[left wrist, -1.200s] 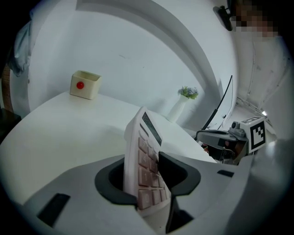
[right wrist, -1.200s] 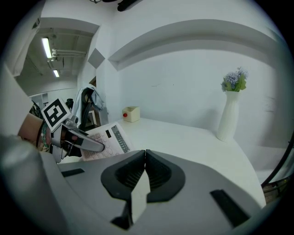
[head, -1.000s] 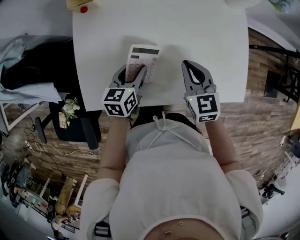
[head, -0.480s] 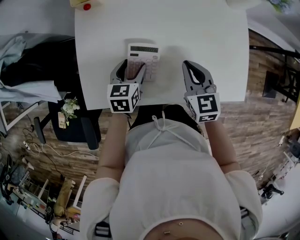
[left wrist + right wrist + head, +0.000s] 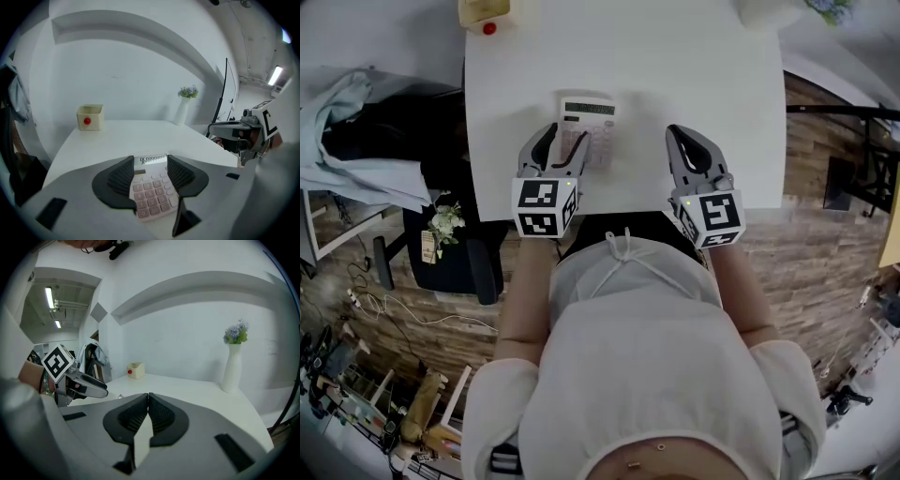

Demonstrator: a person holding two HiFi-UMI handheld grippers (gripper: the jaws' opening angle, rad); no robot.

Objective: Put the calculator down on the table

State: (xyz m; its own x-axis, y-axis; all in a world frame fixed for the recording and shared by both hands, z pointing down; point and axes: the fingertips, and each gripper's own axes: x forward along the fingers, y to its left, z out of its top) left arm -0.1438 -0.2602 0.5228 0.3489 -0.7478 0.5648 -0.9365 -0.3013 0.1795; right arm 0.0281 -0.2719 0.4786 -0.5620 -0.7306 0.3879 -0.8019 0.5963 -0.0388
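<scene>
The white calculator [image 5: 592, 120] lies flat on the white table [image 5: 694, 75], display end away from me. My left gripper [image 5: 557, 142] hangs just above its near end. In the left gripper view the calculator [image 5: 153, 193] shows between and below the fingers [image 5: 123, 174], with the pads clear of its sides, and the jaws are closing a little. My right gripper [image 5: 684, 139] hovers over bare table to the calculator's right. In the right gripper view its jaws [image 5: 148, 397] meet, shut with nothing between them.
A small yellow box with a red button [image 5: 485, 13] sits at the table's far left corner. A white vase with flowers [image 5: 230, 363] stands at the far right. A chair draped with clothes [image 5: 366, 141] is left of the table. The table's near edge runs under both grippers.
Both grippers have lifted off the table. The left gripper's jaws spread away from the calculator and its cube rolled level. The calculator stays lying on the table.
</scene>
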